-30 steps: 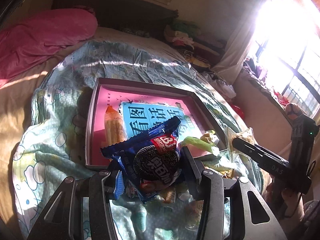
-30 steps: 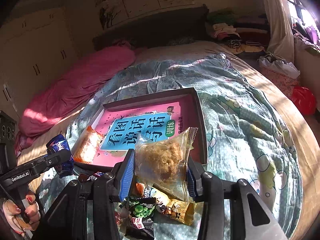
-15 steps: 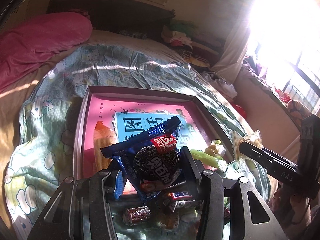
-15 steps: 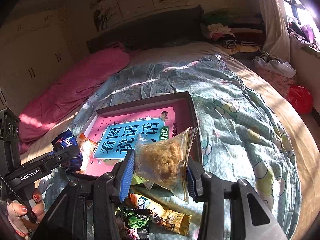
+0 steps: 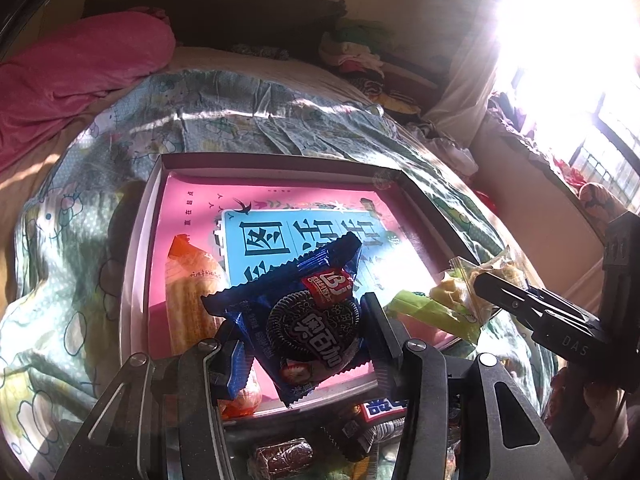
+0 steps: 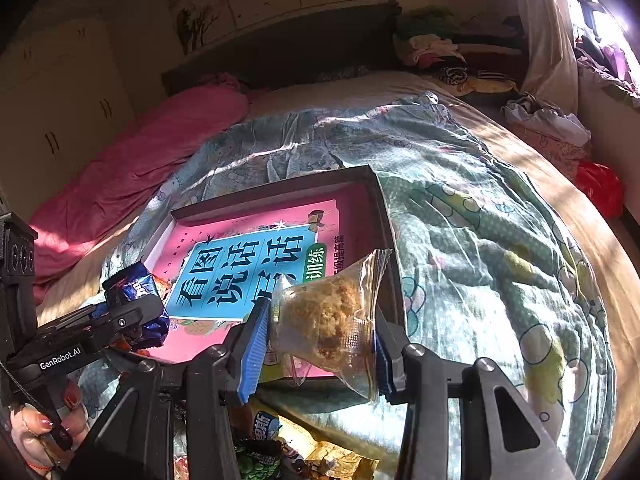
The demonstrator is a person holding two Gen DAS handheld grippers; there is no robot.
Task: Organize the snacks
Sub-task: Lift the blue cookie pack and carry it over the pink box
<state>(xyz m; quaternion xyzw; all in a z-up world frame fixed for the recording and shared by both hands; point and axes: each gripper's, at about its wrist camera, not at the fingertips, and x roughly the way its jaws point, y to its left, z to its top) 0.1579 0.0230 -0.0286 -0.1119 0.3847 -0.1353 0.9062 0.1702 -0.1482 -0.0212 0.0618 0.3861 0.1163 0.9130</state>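
While tilted downward, both grippers (loaded)

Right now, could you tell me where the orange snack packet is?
In the left wrist view, the orange snack packet lies inside the box, at its left side beside the blue label.

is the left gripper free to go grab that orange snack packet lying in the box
Probably not yet. The left gripper is shut on the blue cookie packet, so its jaws are full. The orange packet lies uncovered in the box just beyond, so the path looks free once the cookies are dropped.
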